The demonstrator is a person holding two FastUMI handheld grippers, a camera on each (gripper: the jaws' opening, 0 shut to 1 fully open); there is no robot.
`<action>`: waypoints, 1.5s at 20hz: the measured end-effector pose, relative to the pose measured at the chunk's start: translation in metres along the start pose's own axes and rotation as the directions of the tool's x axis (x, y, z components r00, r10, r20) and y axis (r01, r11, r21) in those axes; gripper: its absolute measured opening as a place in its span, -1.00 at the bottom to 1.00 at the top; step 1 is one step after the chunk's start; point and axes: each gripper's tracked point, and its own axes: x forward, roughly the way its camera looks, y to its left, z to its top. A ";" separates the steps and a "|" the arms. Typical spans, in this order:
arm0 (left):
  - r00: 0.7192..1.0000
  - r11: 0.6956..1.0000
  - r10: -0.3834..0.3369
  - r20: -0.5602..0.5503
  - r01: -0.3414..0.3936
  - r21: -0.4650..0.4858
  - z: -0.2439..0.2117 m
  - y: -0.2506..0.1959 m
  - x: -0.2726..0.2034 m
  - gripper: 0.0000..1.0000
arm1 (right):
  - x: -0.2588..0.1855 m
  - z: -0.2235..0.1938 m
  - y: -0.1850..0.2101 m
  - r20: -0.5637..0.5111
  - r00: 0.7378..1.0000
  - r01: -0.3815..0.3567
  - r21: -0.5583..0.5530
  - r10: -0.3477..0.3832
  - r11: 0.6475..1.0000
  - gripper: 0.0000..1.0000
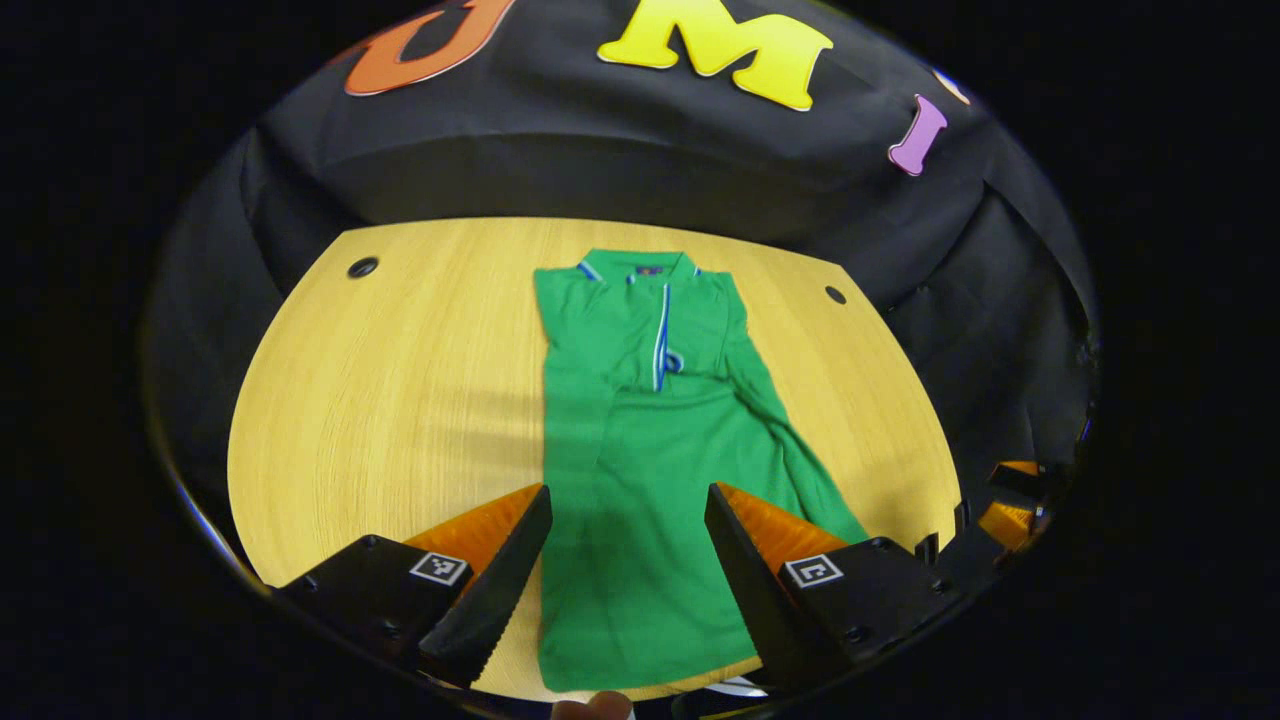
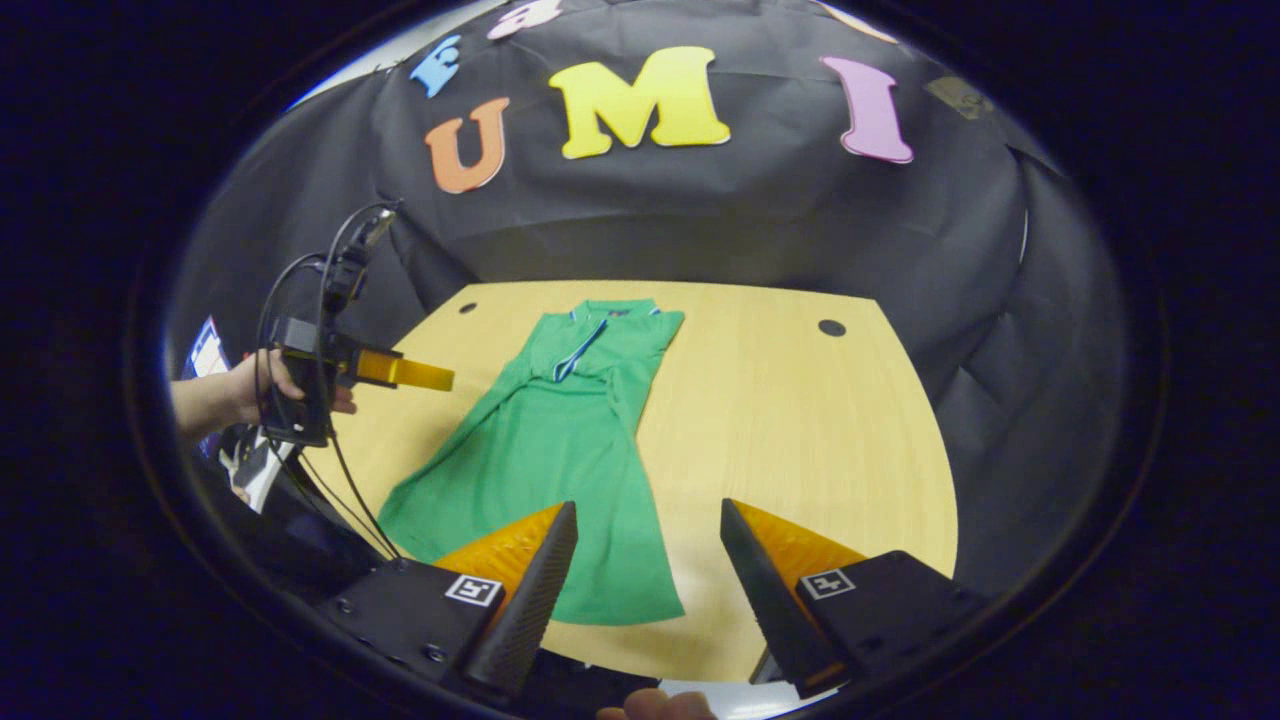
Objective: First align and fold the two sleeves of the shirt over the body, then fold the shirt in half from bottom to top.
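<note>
- Left hand-held gripper [image 1: 628, 560] hangs above the lower part of the green shirt [image 1: 650, 480], its two fingers spread wide and gripping nothing.
- Right hand-held gripper [image 2: 648, 570] is likewise released, fingers apart over the shirt's bottom hem and the bare counter [image 2: 800, 420] beside it.
- From the right gripper view, the left hand-held gripper shows farther off at the left, held in a person's hand [image 2: 250, 395] with black cables [image 2: 300, 300] looping from it; it sits above the counter's left edge, apart from the shirt.
- The shirt lies flat on the wooden counter, collar [image 1: 640, 268] toward the black cloth wall, hem toward the cameras.
- Both sleeves are folded in over the body, giving a narrow, long shape; the one on the right of the left gripper view lies at a slant.
- Two dark round holes [image 1: 362, 267] mark the counter's far corners.
</note>
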 end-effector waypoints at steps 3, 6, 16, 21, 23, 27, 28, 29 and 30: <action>0.999 0.998 0.027 -0.040 -0.030 -0.063 -0.071 0.008 -0.024 0.98 | 0.000 -0.028 0.006 -0.053 0.999 -0.004 -0.028 0.003 1.000 0.84; 0.995 0.999 0.052 -0.080 -0.052 -0.001 -0.132 0.021 -0.044 0.99 | 0.002 -0.060 0.010 -0.113 0.993 0.006 -0.052 -0.012 0.999 0.84; 0.988 0.986 0.127 -0.091 -0.116 0.116 -0.179 0.055 -0.039 0.99 | 0.030 -0.125 0.005 -0.233 0.970 0.038 -0.111 -0.063 0.993 0.84; 0.983 0.982 0.128 -0.128 -0.108 0.157 -0.193 0.052 -0.024 0.99 | 0.055 -0.132 0.002 -0.265 0.961 0.055 -0.116 -0.084 0.992 0.84; 0.980 0.985 0.127 -0.153 -0.106 0.136 -0.200 0.048 -0.020 1.00 | 0.063 -0.137 0.000 -0.283 0.955 0.063 -0.108 -0.091 0.992 0.84; 0.978 0.976 0.153 -0.140 -0.127 0.179 -0.198 0.050 -0.020 0.94 | 0.074 -0.144 0.003 -0.313 0.945 0.070 -0.098 -0.097 0.993 0.84; 0.979 0.976 0.153 -0.136 -0.128 0.173 -0.197 0.050 -0.019 0.94 | 0.076 -0.151 0.003 -0.330 0.938 0.072 -0.101 -0.102 0.992 0.84; 0.981 0.976 0.149 -0.123 -0.126 0.177 -0.196 0.050 -0.019 1.00 | 0.076 -0.155 0.005 -0.351 0.931 0.065 -0.093 -0.094 0.993 0.84; 0.983 0.975 0.145 -0.110 -0.123 0.185 -0.196 0.049 -0.018 0.95 | 0.078 -0.153 0.008 -0.335 0.938 0.073 -0.072 -0.093 0.995 0.85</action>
